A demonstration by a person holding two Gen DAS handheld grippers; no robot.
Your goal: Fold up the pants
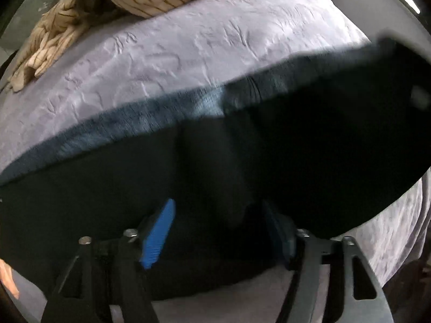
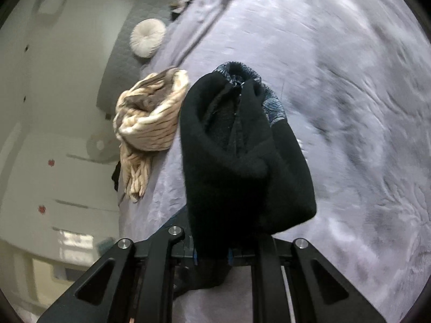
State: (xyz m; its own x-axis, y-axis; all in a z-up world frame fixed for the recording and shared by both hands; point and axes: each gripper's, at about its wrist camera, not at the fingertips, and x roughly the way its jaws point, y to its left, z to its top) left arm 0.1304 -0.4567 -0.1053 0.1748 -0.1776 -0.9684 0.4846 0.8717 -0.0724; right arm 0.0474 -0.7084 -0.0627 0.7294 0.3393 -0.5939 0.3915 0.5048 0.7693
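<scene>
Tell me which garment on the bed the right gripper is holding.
The black pants, bunched and clamped in the right gripper. The striped beige garment lies apart, untouched, on the grey bedspread.

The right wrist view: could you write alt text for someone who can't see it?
A right gripper is shut on bunched black pants, which rise in front of the camera above a lilac bedspread. A striped beige cloth lies crumpled at the bed's left edge, with a round white cushion beyond it.
</scene>
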